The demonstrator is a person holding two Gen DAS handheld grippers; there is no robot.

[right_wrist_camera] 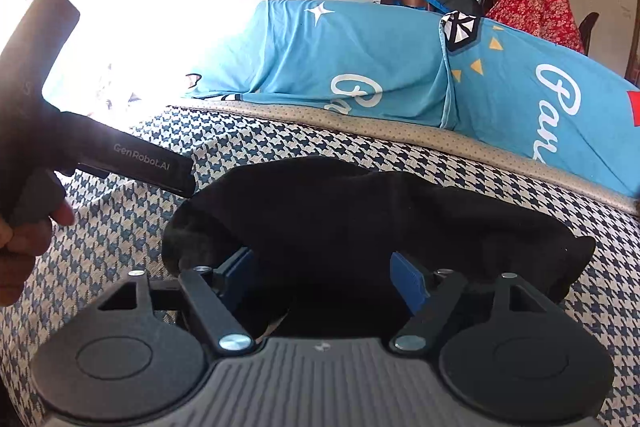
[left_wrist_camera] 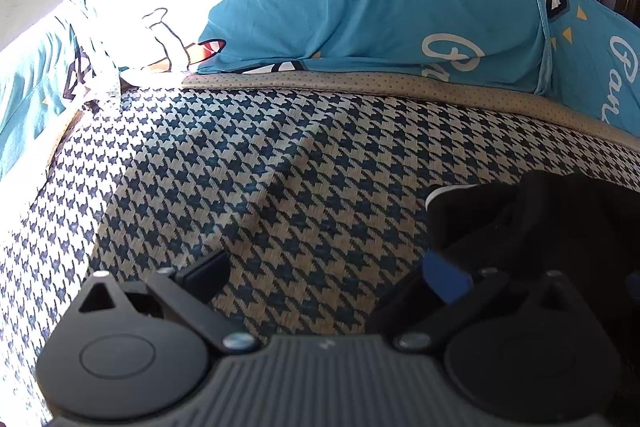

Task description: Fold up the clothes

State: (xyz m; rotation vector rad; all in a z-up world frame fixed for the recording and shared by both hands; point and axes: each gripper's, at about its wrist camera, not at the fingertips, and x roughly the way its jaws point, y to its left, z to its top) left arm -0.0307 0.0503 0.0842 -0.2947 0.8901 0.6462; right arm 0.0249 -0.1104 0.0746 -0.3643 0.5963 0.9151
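Houndstooth cloth covers the bed point(right_wrist_camera: 120, 227), and a blue sheet point(right_wrist_camera: 360, 67) with white script is bunched along its far edge against the wall. On the houndstooth, nearer the near edge, lies the garment point(right_wrist_camera: 320, 211), a dark, limp heap with soft rolled folds; in the left wrist view it shows only as a dark lump with a pale trim at the right. It looks light and floppy, likely to sag and bunch when lifted, so a hem or corner at its outer rim seems the best place to pinch, rather than the thick middle. The right gripper point(right_wrist_camera: 324, 277) stands well open over the garment's near side, cloth lying between its blue pads without being pressed. The left gripper point(left_wrist_camera: 326, 269) is also wide open over bare houndstooth beside the garment's left end, holding nothing.
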